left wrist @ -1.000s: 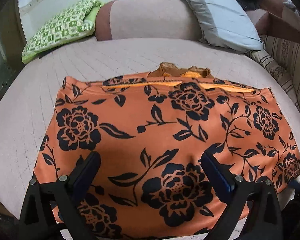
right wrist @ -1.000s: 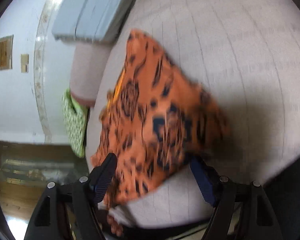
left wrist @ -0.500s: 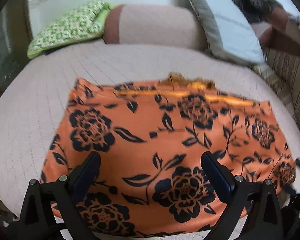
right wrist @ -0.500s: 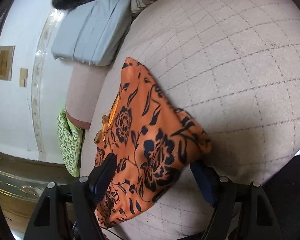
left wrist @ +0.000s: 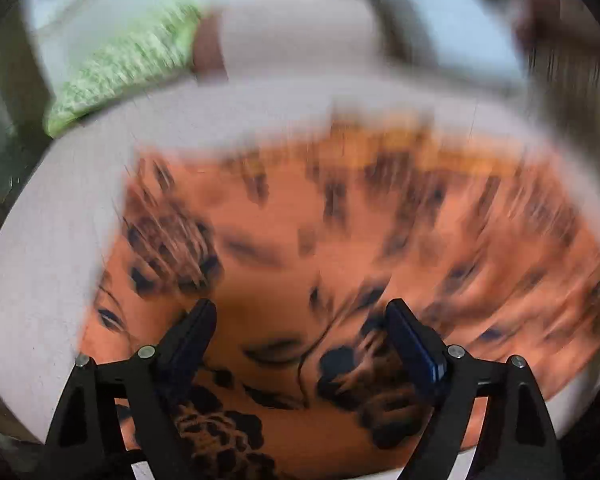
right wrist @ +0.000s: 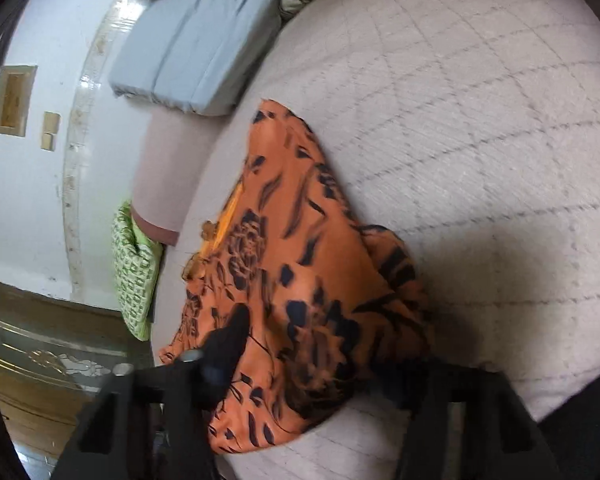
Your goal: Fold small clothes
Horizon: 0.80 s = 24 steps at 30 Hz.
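An orange garment with black flowers (left wrist: 340,248) lies on the pale quilted bed. The left wrist view is blurred by motion. My left gripper (left wrist: 300,332) is open, its blue-padded fingers (left wrist: 412,344) low over the garment's near part, with a crease in the cloth between them. In the right wrist view the garment (right wrist: 284,264) is seen from its side end. My right gripper (right wrist: 320,364) straddles the bunched near corner, which rises between the fingers; the right finger is hidden behind the cloth, so its grip is unclear.
A green patterned cushion (left wrist: 124,68), a pinkish bolster (left wrist: 292,40) and a grey-blue pillow (right wrist: 196,44) lie at the head of the bed. The quilted bed surface (right wrist: 480,120) stretches beyond the garment. A wooden floor (right wrist: 32,392) shows past the bed's edge.
My left gripper has dropped fast toward the garment and its fingers stand closer together. My right gripper has moved onto the garment's corner, which now bunches up between its fingers.
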{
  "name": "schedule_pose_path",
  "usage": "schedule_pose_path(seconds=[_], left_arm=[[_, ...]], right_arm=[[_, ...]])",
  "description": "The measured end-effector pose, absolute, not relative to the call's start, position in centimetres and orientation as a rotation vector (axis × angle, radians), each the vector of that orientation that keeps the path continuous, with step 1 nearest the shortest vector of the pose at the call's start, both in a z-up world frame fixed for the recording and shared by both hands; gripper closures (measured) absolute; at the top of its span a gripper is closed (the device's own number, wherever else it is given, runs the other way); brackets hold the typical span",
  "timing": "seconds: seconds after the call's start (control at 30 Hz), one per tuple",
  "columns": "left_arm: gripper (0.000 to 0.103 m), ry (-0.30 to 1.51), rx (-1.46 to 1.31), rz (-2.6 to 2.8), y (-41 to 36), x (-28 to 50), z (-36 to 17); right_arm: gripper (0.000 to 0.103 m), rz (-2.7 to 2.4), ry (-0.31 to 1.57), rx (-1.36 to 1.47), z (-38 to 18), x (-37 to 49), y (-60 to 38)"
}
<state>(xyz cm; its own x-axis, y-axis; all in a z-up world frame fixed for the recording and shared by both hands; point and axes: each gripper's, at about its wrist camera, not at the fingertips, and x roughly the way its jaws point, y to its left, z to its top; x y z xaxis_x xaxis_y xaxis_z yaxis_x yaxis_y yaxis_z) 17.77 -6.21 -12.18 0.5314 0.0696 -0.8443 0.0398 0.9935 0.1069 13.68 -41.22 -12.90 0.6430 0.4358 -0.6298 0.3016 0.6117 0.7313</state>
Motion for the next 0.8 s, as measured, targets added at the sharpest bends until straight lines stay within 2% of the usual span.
schedule_pose_path(seconds=[0.03,0.07,0.13,0.2,0.33,0.43,0.53,0.6,0.7,0.73,0.8], left_arm=[[0.013,0.962,0.127,0.016,-6.2,17.9,-12.1],[0.015,0.980,0.146,0.015,-6.4,18.2,-11.9],[0.024,1.014,0.106,-0.013,-6.2,18.8,-11.1],[0.040,1.002,0.015,-0.043,-4.6,18.4,-9.9],[0.039,0.858,-0.193,0.010,1.4,15.2,-6.6],[0.039,0.747,-0.304,0.141,7.5,12.2,-4.7],[0.038,0.654,-0.422,0.282,13.4,8.8,-4.5],[0.038,0.627,-0.494,0.362,16.5,7.6,-5.7],[0.038,0.630,-0.672,0.370,19.6,6.6,-7.4],[0.038,0.621,-0.676,0.362,19.7,6.5,-7.4],[0.038,0.612,-0.661,0.348,19.7,6.8,-7.6]], right_arm=[[0.046,0.099,0.910,0.904,-12.7,14.1,-40.9],[0.085,0.117,0.935,0.877,-12.4,14.8,-40.5],[0.086,0.132,0.926,0.819,-10.6,15.3,-39.3],[0.087,0.179,0.879,0.698,-6.5,15.5,-36.9],[0.087,0.313,0.781,0.425,1.4,15.6,-28.1],[0.087,0.410,0.767,0.282,3.5,15.1,-20.7],[0.087,0.488,0.821,0.157,1.6,15.4,-12.1],[0.087,0.532,0.906,0.053,-2.4,15.7,-6.6],[0.086,0.550,1.173,-0.059,-11.6,16.7,-1.4],[0.086,0.538,1.103,-0.069,-11.2,15.9,-1.4],[0.086,0.562,1.082,-0.042,-9.8,15.5,-1.6]])
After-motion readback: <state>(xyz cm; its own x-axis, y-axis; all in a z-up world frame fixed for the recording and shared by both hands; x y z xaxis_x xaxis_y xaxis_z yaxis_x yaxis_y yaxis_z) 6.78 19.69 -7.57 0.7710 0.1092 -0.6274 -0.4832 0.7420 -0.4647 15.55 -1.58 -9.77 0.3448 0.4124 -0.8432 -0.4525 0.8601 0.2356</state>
